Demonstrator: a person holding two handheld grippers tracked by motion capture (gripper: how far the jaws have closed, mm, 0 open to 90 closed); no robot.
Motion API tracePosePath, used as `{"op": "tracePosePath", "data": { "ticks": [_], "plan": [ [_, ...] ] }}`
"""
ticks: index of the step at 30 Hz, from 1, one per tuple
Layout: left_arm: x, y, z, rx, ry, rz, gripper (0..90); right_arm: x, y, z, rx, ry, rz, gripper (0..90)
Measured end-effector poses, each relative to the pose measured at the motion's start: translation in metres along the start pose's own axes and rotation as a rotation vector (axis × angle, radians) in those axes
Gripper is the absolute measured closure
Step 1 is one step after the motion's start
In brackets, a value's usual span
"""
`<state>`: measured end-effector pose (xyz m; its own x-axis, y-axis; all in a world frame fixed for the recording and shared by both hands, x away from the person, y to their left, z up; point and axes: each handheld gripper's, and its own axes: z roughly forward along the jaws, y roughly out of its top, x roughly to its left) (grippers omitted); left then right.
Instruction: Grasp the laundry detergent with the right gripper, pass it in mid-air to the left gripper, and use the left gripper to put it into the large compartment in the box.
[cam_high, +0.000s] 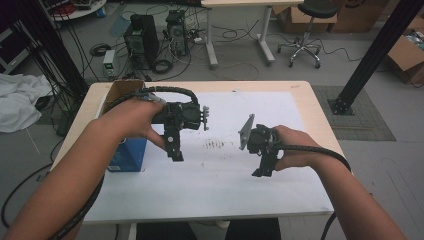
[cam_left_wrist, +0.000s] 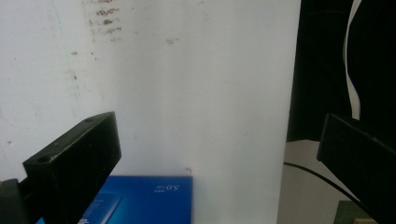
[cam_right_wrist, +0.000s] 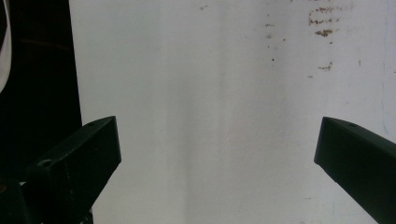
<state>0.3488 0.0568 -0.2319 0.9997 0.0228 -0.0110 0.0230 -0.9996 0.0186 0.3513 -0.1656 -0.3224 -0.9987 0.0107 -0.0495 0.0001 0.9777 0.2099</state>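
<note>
My left gripper hangs over the left half of the white sheet, jaws pointing down, beside a blue box. In the left gripper view the left gripper stands open and empty above the sheet, with the blue box at the bottom edge. My right gripper hovers over the right half of the sheet, a grey plate on its top. In the right gripper view the right gripper is open wide with nothing between its jaws, over bare white sheet.
An open cardboard box sits at the table's back left, behind the blue box. Brown smudges mark the sheet between the two grippers. Beyond the table stand computer towers, cables, a desk and a stool.
</note>
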Motion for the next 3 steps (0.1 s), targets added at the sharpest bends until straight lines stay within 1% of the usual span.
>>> {"op": "tracePosePath", "data": {
  "ticks": [3],
  "plan": [
    [-0.0004, 0.0007, -0.0003, -0.001, 0.002, 0.004, 0.1, 0.0007, -0.0006, -0.0005, -0.001, -0.003, 0.001, 0.1]
  ]
}}
